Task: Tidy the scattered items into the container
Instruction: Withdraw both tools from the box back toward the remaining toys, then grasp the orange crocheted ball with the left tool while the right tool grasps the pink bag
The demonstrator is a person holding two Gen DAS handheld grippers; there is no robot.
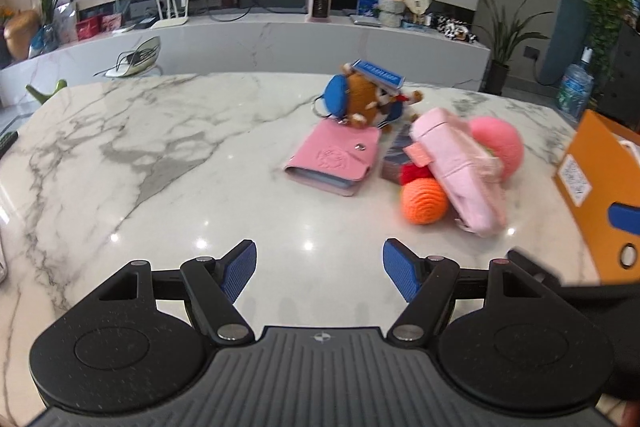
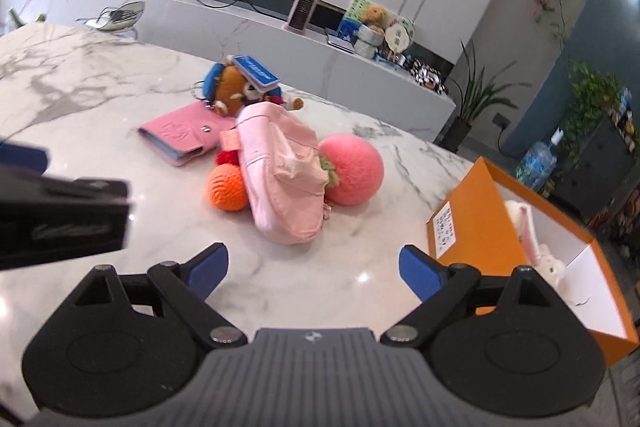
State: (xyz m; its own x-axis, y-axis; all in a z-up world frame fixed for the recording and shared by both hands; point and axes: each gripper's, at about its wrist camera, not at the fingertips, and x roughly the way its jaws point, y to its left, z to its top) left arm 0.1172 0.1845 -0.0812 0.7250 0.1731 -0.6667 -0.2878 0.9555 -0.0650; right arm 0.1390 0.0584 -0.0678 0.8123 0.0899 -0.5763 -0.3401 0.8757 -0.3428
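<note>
While one white plush (image 2: 540, 247) already sits in the orange box (image 2: 472, 227), most items, incl. pink pouch (image 2: 284, 179) & wallet (image 2: 180, 133), remain piled on the table (image 1: 160, 155); left gripper (image 1: 319, 271) & right gripper (image 2: 314, 267) both gape wide, empty.

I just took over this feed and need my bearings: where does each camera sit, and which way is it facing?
Left wrist: on the left gripper, low over the marble table, facing the pile; own open blue fingers show.
Right wrist: on the right gripper, facing pile and orange box; open fingers, left gripper at left.
Shared: pink wallet, orange ball, pink pouch.
</note>
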